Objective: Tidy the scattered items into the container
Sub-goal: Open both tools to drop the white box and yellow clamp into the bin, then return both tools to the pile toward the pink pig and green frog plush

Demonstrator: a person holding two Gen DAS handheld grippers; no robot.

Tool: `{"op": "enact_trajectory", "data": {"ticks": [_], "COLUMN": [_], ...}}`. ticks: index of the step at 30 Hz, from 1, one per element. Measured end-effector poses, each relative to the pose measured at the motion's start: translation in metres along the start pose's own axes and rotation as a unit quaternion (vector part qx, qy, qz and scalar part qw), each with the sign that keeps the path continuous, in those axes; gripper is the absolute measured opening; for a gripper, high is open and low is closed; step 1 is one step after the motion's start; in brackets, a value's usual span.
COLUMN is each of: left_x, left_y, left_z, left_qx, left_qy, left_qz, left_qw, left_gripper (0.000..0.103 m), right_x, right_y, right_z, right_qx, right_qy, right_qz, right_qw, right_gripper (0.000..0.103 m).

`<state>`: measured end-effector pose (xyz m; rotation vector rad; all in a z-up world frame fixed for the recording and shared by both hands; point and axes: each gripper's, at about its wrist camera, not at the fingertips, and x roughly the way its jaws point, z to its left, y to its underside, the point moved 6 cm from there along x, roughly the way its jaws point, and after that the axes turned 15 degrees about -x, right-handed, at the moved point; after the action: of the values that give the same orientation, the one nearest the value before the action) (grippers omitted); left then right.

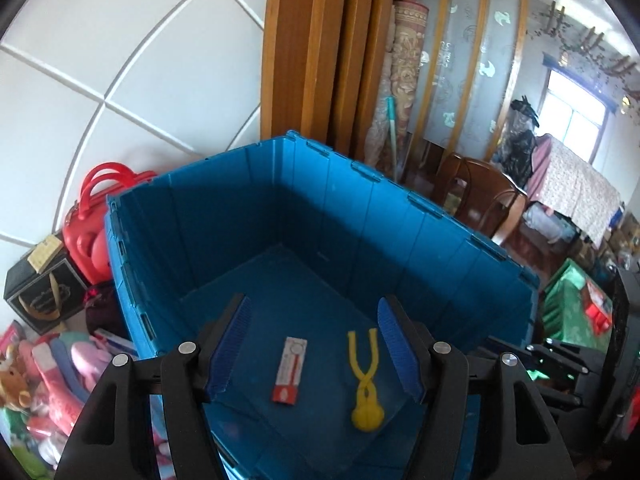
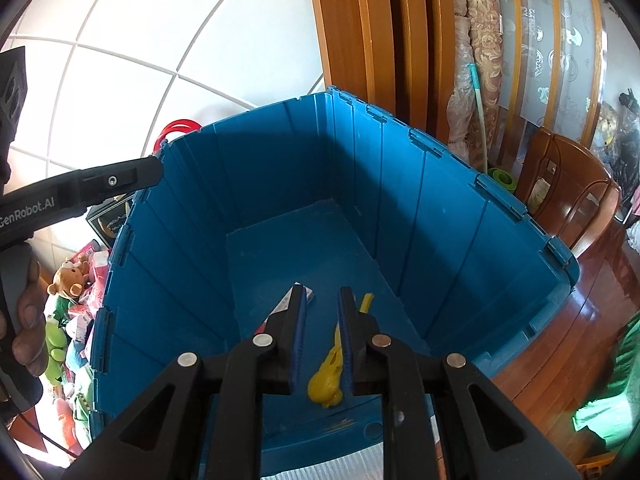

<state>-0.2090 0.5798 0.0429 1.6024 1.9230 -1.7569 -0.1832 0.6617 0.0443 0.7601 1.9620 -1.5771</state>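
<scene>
A big blue plastic crate (image 1: 440, 256) fills both views, also in the right wrist view (image 2: 460, 216). On its floor lie a red-and-white flat packet (image 1: 290, 370) and a yellow tong-like toy (image 1: 365, 380); both show in the right wrist view, the packet (image 2: 306, 294) partly hidden and the toy (image 2: 328, 376) between the fingers' lines. My left gripper (image 1: 314, 320) is open and empty above the crate. My right gripper (image 2: 322, 304) hangs above the crate with its jaws a narrow gap apart and nothing between them. The left gripper's body (image 2: 80, 192) shows at the crate's left rim.
Left of the crate lie plush toys (image 2: 68, 280), packets (image 1: 60, 368), a red bag (image 1: 96, 216) and a black box (image 1: 40, 284). A tiled wall and wooden door frame (image 1: 312, 48) stand behind. Wooden chairs (image 2: 568, 196) and wood floor lie right.
</scene>
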Motion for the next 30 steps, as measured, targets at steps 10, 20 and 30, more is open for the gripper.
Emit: {"op": "enact_trajectory", "data": {"ticks": [10,20,30], "left_x": [-0.005,-0.033,-0.099], "left_y": [0.003,0.01,0.054], "left_z": [0.006,0.052,0.189], "left_qx": [-0.006,-0.044,-0.141], "left_qy": [-0.005,-0.043,-0.124], "left_qz": [-0.004,-0.023,-0.051], "left_qw": [1.0,0.9979,0.9808], "left_gripper": [0.066,0.067,0.073], "right_x": [0.0,-0.001,-0.007], "right_y": [0.0,-0.009,-0.038], "right_z": [0.003,0.03,0.128], "right_qx": [-0.005,-0.027,-0.106], "right_qy": [-0.006,-0.029,-0.098], "right_qz": [-0.003,-0.018,-0.066], "right_qw": [1.0,0.999,0.987], "right_gripper": [0.016,0.016,0.062]}}
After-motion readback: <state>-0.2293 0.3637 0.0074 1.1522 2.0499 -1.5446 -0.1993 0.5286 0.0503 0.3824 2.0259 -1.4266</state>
